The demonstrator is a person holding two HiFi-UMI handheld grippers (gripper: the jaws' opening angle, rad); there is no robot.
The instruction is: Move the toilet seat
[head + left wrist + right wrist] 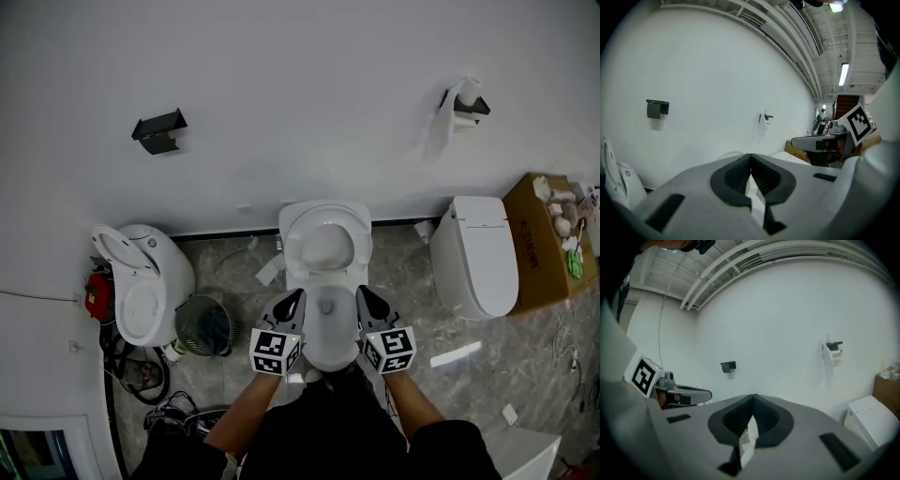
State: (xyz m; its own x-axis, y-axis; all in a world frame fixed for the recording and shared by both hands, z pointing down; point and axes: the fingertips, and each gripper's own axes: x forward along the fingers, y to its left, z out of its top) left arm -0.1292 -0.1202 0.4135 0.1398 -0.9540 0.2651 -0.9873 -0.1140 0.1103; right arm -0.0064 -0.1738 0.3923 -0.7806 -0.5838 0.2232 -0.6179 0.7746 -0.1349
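Note:
The middle toilet stands against the white wall, its white seat (323, 246) raised upright above the open bowl (330, 323). My left gripper (296, 296) hovers by the bowl's left rim, jaws shut and holding nothing. My right gripper (362, 292) sits by the right rim, also shut and empty. In the left gripper view the shut tips (751, 157) point at the wall, with the right gripper (820, 140) alongside. The right gripper view shows its shut tips (752, 397) and the left gripper (684, 393) beside them. Neither gripper touches the seat.
A second toilet (141, 291) with its lid up stands at the left, next to a mesh waste bin (203, 325). A closed toilet (478, 253) and a cardboard box (548, 244) stand at the right. A paper holder (466, 101) and a black bracket (157, 129) hang on the wall.

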